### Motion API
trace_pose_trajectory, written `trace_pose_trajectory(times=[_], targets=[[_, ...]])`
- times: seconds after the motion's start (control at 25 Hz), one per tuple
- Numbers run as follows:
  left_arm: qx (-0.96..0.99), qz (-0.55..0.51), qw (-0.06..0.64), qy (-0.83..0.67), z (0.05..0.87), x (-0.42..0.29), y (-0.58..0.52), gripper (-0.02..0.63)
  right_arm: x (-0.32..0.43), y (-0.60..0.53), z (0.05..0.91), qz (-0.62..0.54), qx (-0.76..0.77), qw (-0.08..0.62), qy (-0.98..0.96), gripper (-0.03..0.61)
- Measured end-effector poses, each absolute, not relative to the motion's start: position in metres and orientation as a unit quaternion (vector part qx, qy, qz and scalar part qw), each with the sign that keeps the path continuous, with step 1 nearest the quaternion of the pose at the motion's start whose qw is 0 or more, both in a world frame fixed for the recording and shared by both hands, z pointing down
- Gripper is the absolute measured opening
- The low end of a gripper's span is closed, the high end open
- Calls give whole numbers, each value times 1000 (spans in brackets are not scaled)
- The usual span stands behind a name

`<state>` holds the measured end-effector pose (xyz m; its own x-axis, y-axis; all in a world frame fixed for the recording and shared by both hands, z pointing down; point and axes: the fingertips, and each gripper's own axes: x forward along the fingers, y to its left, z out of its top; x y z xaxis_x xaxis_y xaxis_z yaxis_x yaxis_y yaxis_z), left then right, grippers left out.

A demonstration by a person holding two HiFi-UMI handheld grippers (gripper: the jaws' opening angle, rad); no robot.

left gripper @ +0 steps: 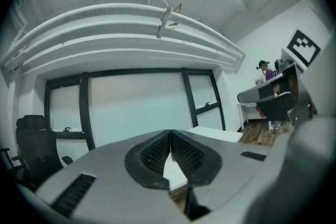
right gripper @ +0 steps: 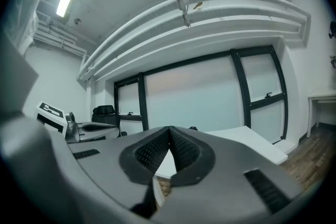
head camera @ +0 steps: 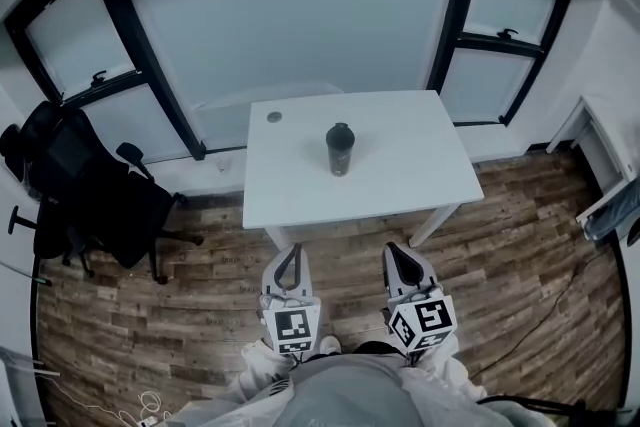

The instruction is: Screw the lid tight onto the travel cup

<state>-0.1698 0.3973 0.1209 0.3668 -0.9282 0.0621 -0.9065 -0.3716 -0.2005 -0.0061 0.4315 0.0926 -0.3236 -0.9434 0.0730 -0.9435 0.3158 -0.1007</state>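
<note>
A dark travel cup point(head camera: 340, 150) with its lid on top stands upright near the middle of a white table point(head camera: 420, 165). A small round grey thing point(head camera: 274, 117) lies at the table's far left corner. My left gripper point(head camera: 289, 255) and right gripper point(head camera: 397, 256) are held side by side over the wooden floor, short of the table's near edge, both pointing at it. Both are shut with nothing between the jaws. In the left gripper view the left gripper point(left gripper: 170, 136) is closed tip to tip; the right gripper point(right gripper: 169, 131) looks the same in its own view, with the cup's top point(right gripper: 193, 128) just showing above the jaws.
A black office chair point(head camera: 85, 185) stands left of the table. Tall windows point(head camera: 290, 5) with dark frames run behind it. A white shelf point(head camera: 600, 150) is at the right wall. Cables point(head camera: 140, 407) lie on the floor at the lower left.
</note>
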Motion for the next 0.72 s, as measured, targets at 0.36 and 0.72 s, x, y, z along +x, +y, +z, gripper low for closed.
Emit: trace_pose_trajectory(times=[0.36, 0.72], targets=[[-827, -108, 46, 550, 149, -141, 320, 14, 25, 347, 112, 82, 589, -12, -804, 21], [-808, -129, 41, 574, 161, -100, 181, 14, 71, 194, 122, 94, 556, -24, -825, 21]])
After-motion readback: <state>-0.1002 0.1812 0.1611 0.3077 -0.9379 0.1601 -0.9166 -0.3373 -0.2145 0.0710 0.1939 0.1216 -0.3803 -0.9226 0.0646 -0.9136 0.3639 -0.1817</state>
